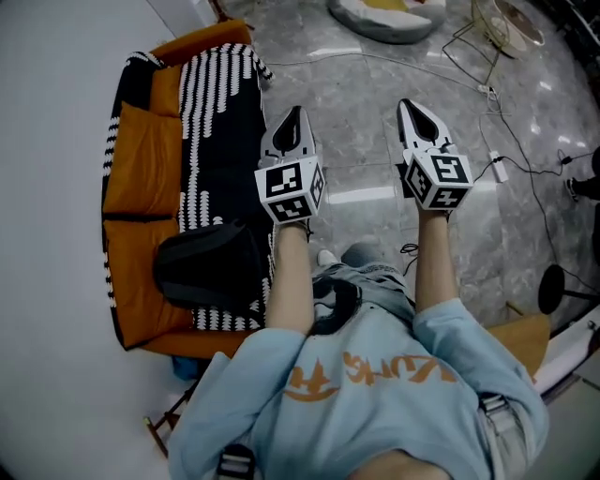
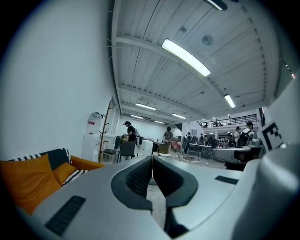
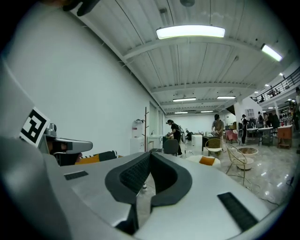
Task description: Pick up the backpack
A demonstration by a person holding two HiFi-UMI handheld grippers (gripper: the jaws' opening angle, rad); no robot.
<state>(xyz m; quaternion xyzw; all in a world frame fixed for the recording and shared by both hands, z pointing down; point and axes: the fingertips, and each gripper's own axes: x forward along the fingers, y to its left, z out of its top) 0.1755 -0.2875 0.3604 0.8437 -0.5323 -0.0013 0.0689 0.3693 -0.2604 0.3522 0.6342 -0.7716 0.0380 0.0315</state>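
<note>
A black backpack lies on the near end of an orange sofa, on a black and white patterned throw. My left gripper is held out level over the floor just right of the sofa, jaws shut and empty. My right gripper is level beside it, farther right, also shut and empty. In the left gripper view the closed tips point across the hall, with orange cushions at the lower left. In the right gripper view my right gripper faces the same hall, and the left gripper shows at its left.
Grey marble floor lies ahead, crossed by cables with a power strip at the right. A round floor cushion sits at the top. A wire chair and people at desks stand far off. A white wall runs along the left.
</note>
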